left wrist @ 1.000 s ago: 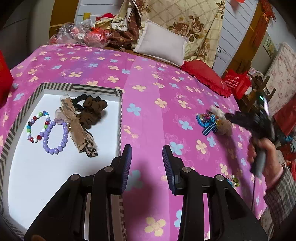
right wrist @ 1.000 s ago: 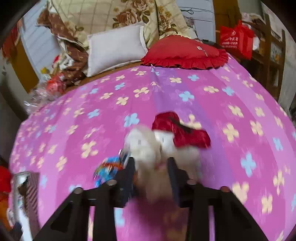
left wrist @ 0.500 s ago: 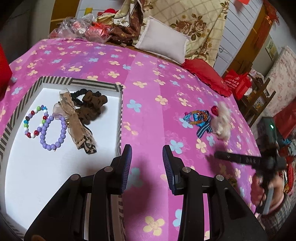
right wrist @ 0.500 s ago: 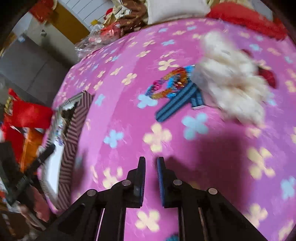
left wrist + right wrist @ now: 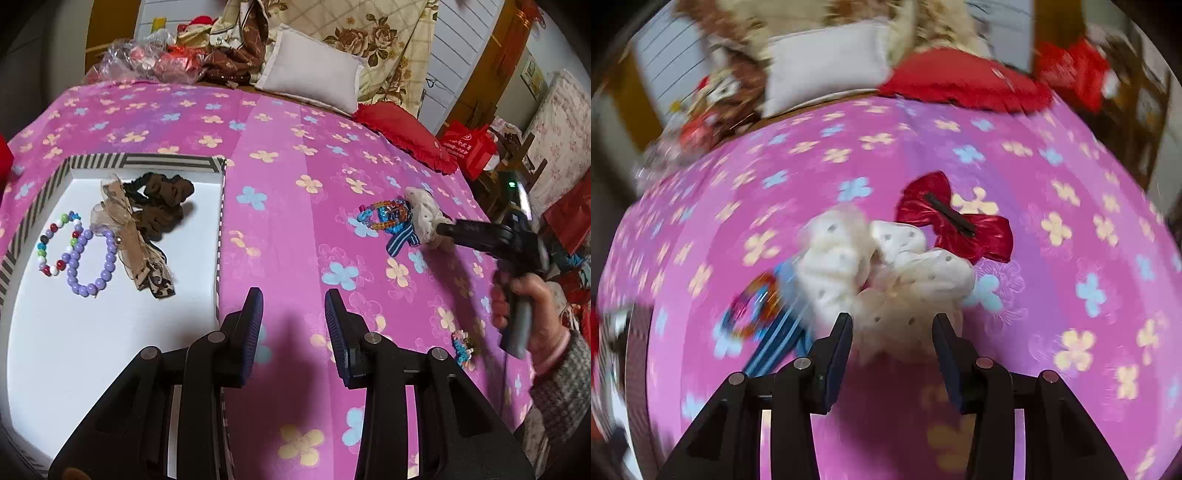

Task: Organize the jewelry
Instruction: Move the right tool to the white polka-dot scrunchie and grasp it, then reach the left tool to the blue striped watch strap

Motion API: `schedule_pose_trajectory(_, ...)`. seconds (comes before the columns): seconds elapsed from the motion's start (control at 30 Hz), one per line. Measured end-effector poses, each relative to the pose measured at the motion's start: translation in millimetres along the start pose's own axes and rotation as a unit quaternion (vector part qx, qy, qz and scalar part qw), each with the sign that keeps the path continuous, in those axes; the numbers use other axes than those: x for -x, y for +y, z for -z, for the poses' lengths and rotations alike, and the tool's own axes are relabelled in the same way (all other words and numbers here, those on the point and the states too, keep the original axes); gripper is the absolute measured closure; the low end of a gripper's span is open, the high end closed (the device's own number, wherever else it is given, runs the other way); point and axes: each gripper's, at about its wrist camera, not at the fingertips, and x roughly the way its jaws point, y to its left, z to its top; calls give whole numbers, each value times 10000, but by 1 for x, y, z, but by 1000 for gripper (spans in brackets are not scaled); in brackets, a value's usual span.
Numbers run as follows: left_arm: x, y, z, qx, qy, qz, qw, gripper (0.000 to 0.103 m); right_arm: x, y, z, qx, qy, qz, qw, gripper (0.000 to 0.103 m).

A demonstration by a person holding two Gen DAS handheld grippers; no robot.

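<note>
One cream dotted fabric scrunchie (image 5: 886,273) is seen lying on the pink flowered bedcover (image 5: 1052,177), its near frill between the parted jaws of the right gripper (image 5: 892,332), which have just been opening; pad contact cannot be told. A red satin bow (image 5: 955,218) lies touching it. The left gripper (image 5: 293,317) is held released, empty, beside the striped white tray (image 5: 218,206).

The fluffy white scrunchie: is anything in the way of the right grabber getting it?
No. The right gripper has just opened its jaws, and the white scrunchie lies right ahead of the fingertips. The red bow sits behind it, the bead bracelet to its left.
</note>
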Motion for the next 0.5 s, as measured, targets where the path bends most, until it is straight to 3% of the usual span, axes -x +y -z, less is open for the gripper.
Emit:
schedule_pose_trajectory(0.07,-1,-2,0,-57,3,-18,10000,69,-9,-4,0,-123,140,-205,9996,79)
schedule_pose_trajectory(0.1,-2,-4,0,-100,6,-14,9999,68,-8,-4,1,-104,128,-266,9995,80)
schedule_pose_trajectory(0.13,-3,-5,0,-126,13,-6,9999,66,-5,-4,3,-45,127,-390,9992,89)
schedule_pose_trajectory(0.17,-4,-7,1,-154,19,-5,9999,65,-2,-6,6,-44,155,-530,9985,92)
schedule_pose_trajectory(0.3,-10,-15,5,-282,76,-55,9996,65,27,-18,27,-48,60,-969,9953,93)
schedule_pose_trajectory(0.5,-20,-52,9,-681,273,39,9973,65,60,-43,66,381,-329,-1061,9931,93)
